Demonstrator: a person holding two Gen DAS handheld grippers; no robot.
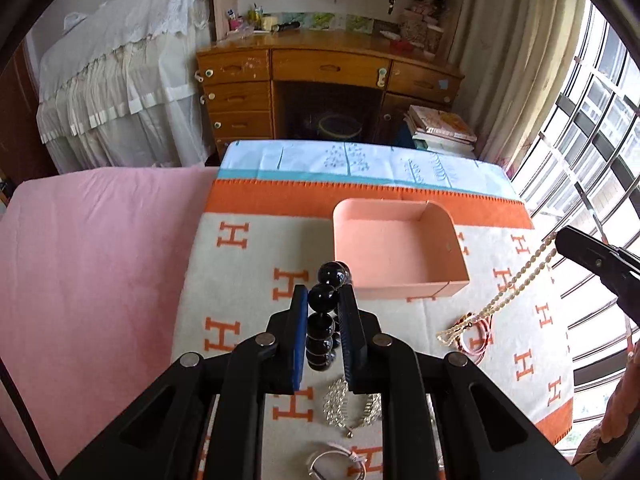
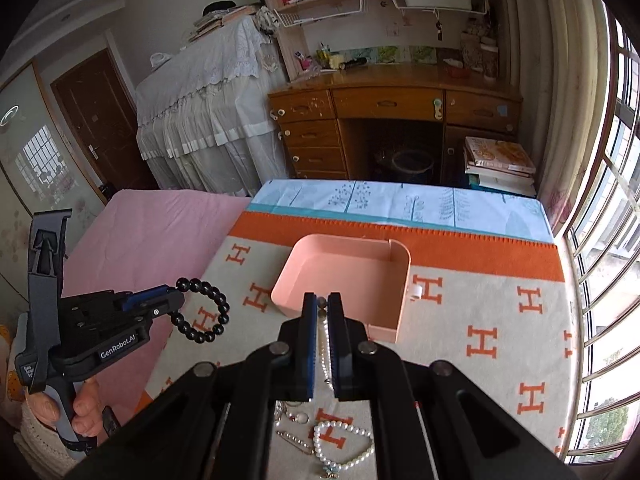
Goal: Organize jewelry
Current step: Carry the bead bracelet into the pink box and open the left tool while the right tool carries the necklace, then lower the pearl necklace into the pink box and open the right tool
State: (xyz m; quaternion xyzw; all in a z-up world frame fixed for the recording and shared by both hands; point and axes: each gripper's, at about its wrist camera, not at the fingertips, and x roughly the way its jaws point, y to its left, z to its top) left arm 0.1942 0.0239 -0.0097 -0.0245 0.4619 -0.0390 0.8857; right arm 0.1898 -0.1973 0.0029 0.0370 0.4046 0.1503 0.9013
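My left gripper (image 1: 323,294) is shut on a black bead bracelet (image 1: 322,322) and holds it above the blanket, just left of the front of the pink tray (image 1: 412,284). From the right wrist view this bracelet (image 2: 202,311) hangs as a ring from the left gripper (image 2: 176,292). My right gripper (image 2: 321,299) is shut on a pearl necklace (image 2: 325,350) that hangs down between its fingers, close to the pink tray's near wall (image 2: 288,300). In the left wrist view the necklace (image 1: 508,288) trails down from the right gripper (image 1: 560,240) to the blanket.
On the H-pattern blanket (image 1: 248,280) lie a silver leaf brooch (image 1: 338,402), a ring-shaped piece (image 1: 332,460), a red cord bracelet (image 1: 476,334), a white pearl bracelet (image 2: 344,446) and small pins (image 2: 294,436). A pink sheet (image 1: 92,260) lies left; a wooden desk (image 2: 392,120) stands beyond.
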